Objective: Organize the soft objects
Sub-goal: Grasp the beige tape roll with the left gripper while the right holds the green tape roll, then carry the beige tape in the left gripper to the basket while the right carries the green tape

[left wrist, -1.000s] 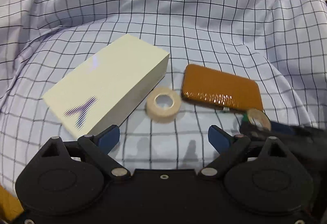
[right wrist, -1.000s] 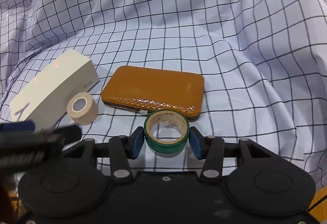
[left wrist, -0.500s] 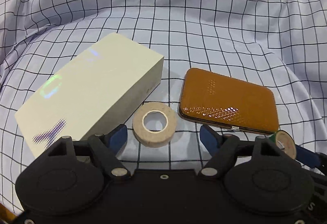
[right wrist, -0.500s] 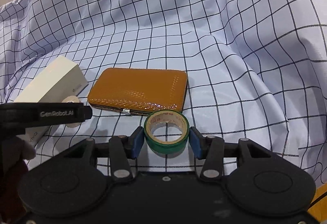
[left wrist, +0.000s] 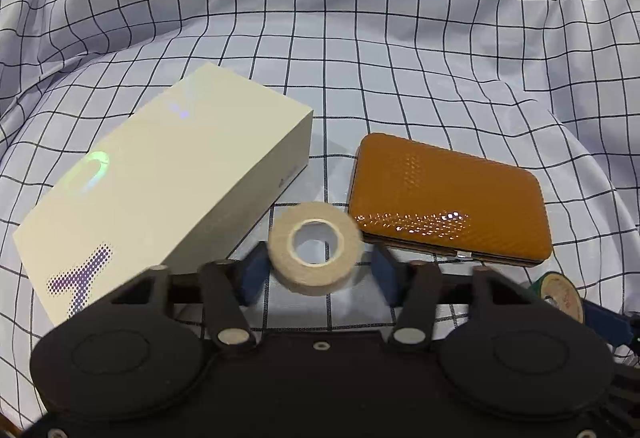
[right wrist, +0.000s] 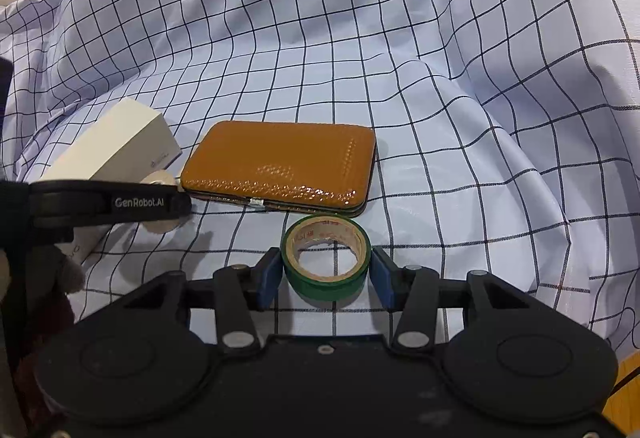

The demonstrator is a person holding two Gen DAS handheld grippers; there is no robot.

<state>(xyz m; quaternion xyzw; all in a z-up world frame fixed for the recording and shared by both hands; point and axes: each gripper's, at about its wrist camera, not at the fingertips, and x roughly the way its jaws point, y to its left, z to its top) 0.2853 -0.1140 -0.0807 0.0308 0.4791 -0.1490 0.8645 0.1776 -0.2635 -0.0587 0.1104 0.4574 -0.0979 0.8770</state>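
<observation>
— Closing on the beige tape roll (left wrist: 316,250), the left gripper (left wrist: 316,270) has it between its jaws, beside the white box (left wrist: 160,190).

— Right gripper (right wrist: 325,270) clamps the green tape roll (right wrist: 325,258) near the orange case (right wrist: 280,162). Nothing sorted yet; open checked cloth (right wrist: 440,118) beyond.

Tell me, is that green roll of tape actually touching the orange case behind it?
Apart. In the right wrist view a strip of checked cloth shows between the green tape roll and the orange case.
</observation>
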